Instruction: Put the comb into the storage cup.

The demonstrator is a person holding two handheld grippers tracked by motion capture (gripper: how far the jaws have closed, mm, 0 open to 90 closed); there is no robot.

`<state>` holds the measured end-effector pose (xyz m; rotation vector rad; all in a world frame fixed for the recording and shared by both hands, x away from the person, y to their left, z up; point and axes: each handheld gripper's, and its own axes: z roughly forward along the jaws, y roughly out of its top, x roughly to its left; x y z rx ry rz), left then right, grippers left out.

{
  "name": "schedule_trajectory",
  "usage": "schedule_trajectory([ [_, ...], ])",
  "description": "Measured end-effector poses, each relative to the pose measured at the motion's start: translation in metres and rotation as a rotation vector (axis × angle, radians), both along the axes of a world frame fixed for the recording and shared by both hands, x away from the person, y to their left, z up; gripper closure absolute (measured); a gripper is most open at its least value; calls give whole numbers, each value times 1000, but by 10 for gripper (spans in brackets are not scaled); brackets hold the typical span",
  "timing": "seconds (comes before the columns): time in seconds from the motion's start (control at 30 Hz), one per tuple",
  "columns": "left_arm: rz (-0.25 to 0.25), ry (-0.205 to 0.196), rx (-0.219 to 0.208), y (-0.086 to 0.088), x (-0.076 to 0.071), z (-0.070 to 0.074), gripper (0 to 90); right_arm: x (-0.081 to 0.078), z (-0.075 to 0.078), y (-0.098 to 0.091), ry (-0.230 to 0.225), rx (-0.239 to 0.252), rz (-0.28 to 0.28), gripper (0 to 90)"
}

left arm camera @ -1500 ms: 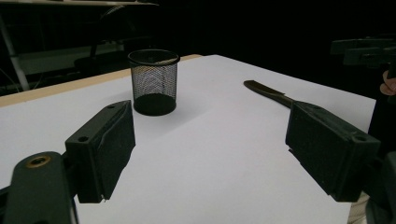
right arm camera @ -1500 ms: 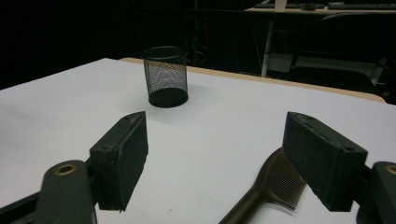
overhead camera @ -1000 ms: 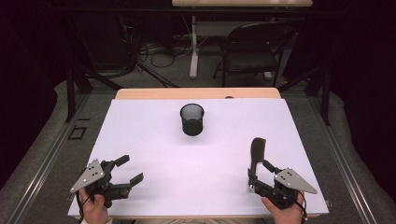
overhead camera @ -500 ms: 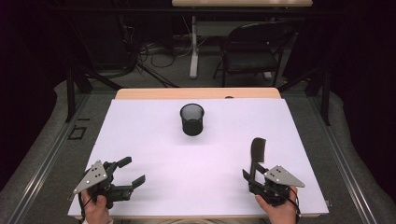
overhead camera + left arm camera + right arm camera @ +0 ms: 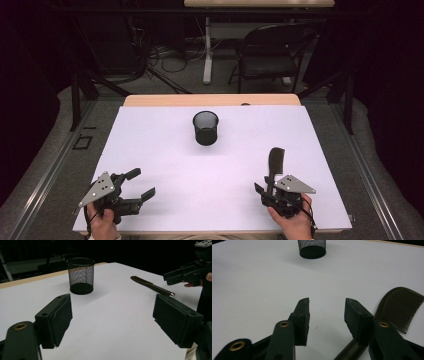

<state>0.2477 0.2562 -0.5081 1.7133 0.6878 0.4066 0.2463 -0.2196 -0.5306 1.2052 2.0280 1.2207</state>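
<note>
Over at the near left corner of the white table [image 5: 150,145], the left gripper [image 5: 137,186] is held low in the person's left hand [image 5: 103,223], its jaws spread wide with nothing between them; in the left gripper view the two black pads [image 5: 58,317] are seen well apart above bare white surface. Moving toward the middle, a black mesh cup [image 5: 206,128] is found standing upright on the far half of the table, well apart from both grippers, and it is seen as well in the left gripper view [image 5: 80,275] and at the top of the right gripper view [image 5: 312,248]. On to the right side: a dark comb [image 5: 275,161] is seen lying flat on the table, its toothed end pointing far and its handle running back toward the near edge. The right gripper [image 5: 265,186] is held in the right hand [image 5: 293,222] right at that handle. Its jaws have just been closing, and a gap is left between them. In the right gripper view the comb [image 5: 403,306] is seen just beside the right-hand jaw, with the handle passing beneath that jaw rather than between the pads [image 5: 357,317], so nothing is grasped there.
</note>
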Motion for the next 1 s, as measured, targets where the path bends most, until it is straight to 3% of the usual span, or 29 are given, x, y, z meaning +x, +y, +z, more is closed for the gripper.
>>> schedule_trajectory([
  [0.1,1,2,2,0,0,0,161,2,-2,0,20,-14,5,646],
  [0.3,3,8,-1,1,0,-1,160,7,-7,-2,78,4,3,742],
  [0.67,1,14,3,2,0,-2,160,11,-12,-2,146,-43,2,897],
  [1.0,-3,12,2,1,0,-2,161,13,-16,-6,209,-71,-26,900],
])
